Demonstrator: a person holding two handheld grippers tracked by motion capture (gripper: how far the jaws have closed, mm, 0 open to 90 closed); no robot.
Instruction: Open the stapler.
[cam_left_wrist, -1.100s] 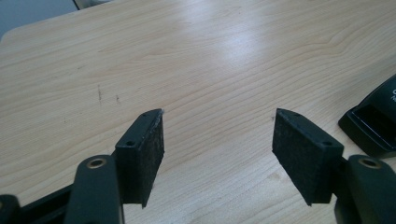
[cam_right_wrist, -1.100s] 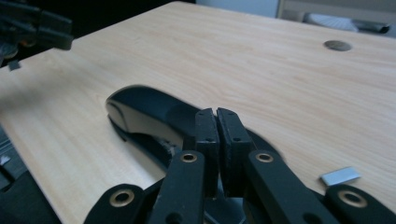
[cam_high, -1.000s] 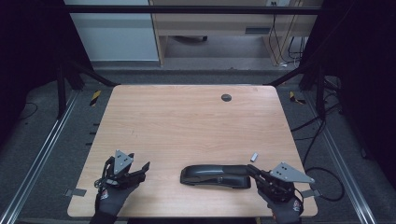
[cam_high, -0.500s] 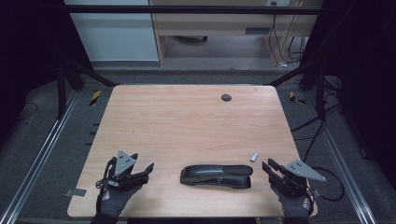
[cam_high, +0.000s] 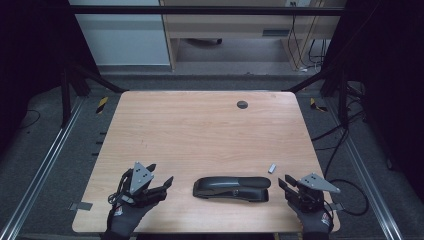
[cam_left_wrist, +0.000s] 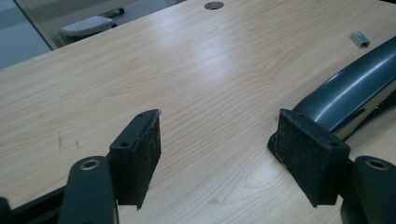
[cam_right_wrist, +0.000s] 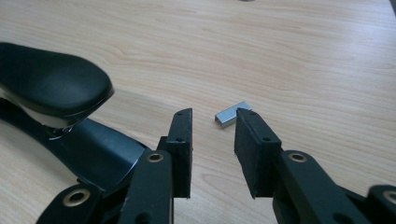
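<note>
High view first: a black stapler (cam_high: 232, 188) lies flat on the wooden table (cam_high: 200, 130), near its near edge and a little right of the middle, its length running along that edge. A small block of staples (cam_high: 272, 168) lies just beyond the stapler's right end, apart from it. The left gripper (cam_high: 159, 186), held in a gloved hand at the near left corner, points across toward the stapler's left end and stays clear of it; the left gripper view shows its jaws spread wide with bare wood between the pads, and the stapler's dark curved top (cam_left_wrist: 348, 91) rising just past the right-hand pad. Its jaws have just been opening a little further, with nothing between them. The right gripper (cam_high: 286, 187) sits at the near right corner, just beside the stapler's right end without touching it. In the right gripper view (cam_right_wrist: 212, 140) its jaws stand parted with nothing pinched; they have just been opening, and the block of staples (cam_right_wrist: 232, 115) lies on the wood right beyond the tips. A round dark grommet (cam_high: 242, 104) sits near the far edge.
</note>
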